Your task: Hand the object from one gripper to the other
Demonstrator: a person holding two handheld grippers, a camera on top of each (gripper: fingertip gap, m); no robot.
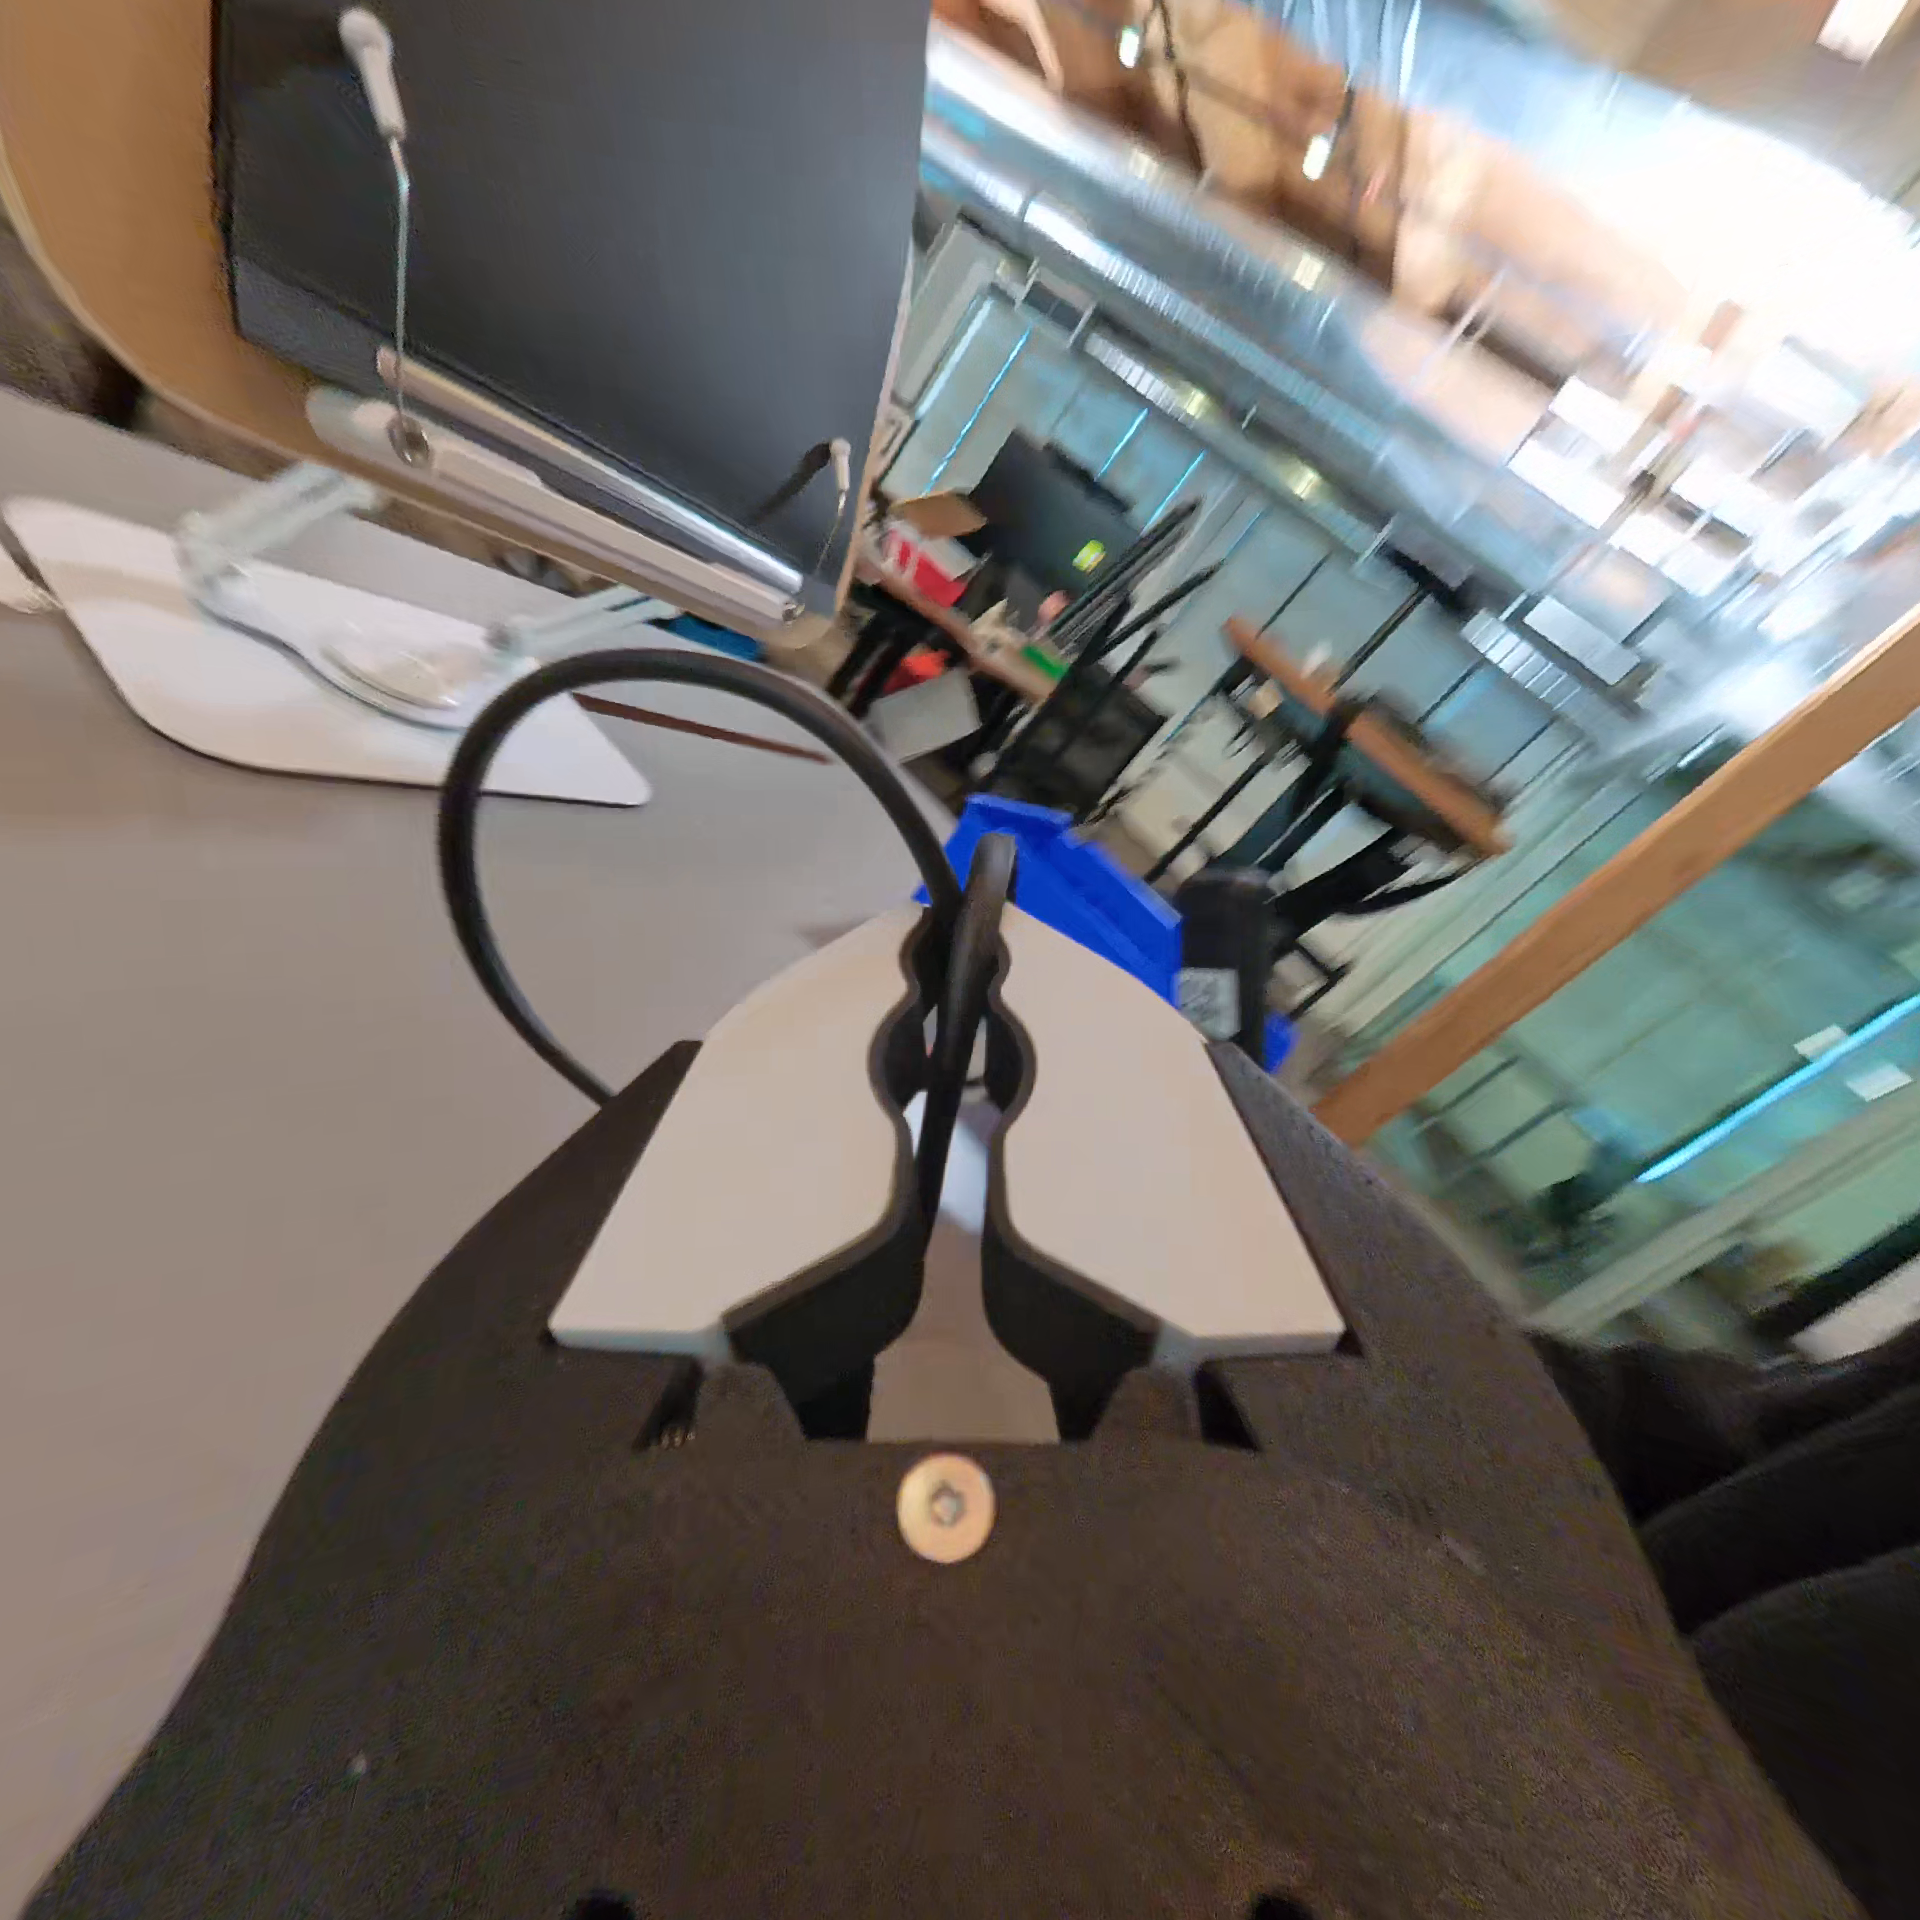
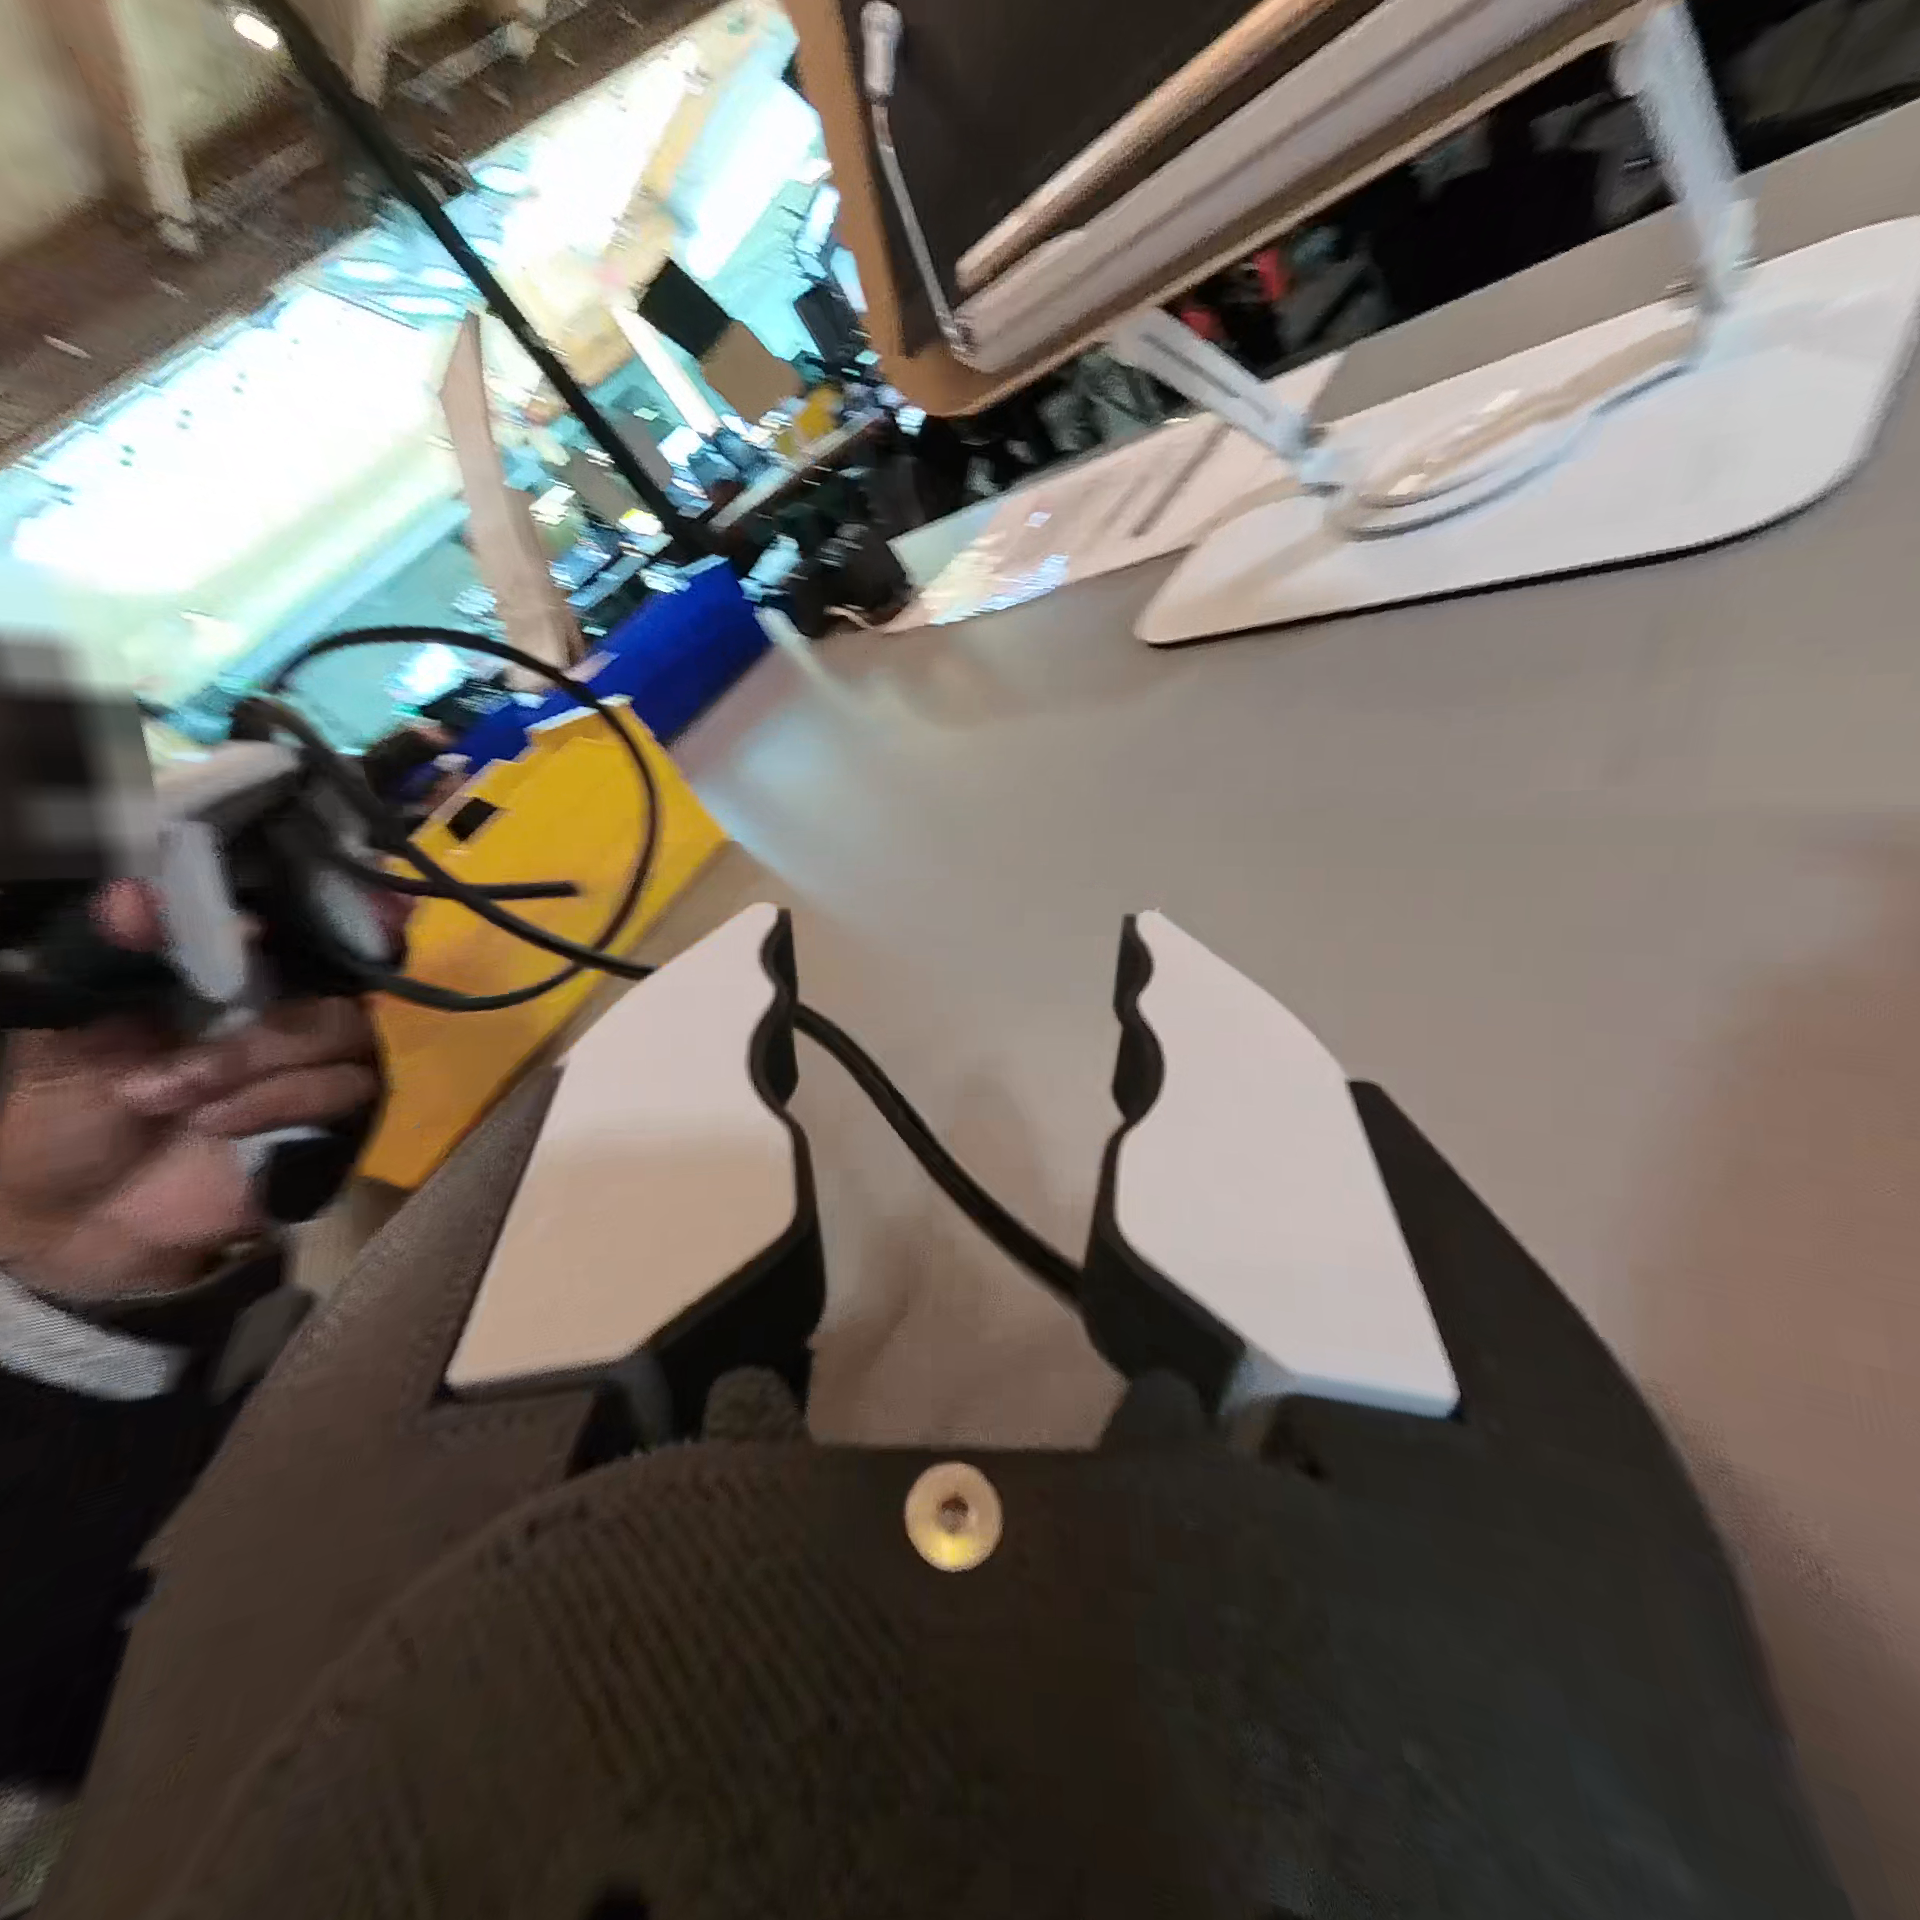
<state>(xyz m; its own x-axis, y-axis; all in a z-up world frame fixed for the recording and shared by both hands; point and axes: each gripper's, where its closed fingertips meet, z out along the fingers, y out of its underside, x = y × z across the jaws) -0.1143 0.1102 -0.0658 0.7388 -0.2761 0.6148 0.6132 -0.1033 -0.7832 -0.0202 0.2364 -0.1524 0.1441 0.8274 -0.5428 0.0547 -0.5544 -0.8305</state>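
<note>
A thin black cable [image 1: 940, 1049] is pinched between the pressed-together tongs of the left gripper [image 1: 956, 935], held above a grey table [image 1: 208, 1039]. From the pinch, one stretch loops up and to the left in a wide arc, then drops behind the gripper body.

In the right wrist view, the right gripper [image 2: 956, 935] is seen with its tongs spread apart. A stretch of cable [image 2: 935, 1143] runs across the gap between them, touching the inner edge of the left finger [image 2: 665, 1091] and passing behind the right one; nothing is clamped there. Farther left, loose loops hang from the left gripper [image 2: 301, 883], which is blurred, in front of a yellow bin [image 2: 540, 935].

The cable is judged light, limp and springy: it will sag, swing and uncoil, and its smooth jacket may slide. A hold close to the existing pinch, in a notch of the tongs, is judged safest.

Neither cable end can be seen. Whether the stretch between the right tongs belongs to the same cable cannot be told. Much of the background is smeared by motion.
</note>
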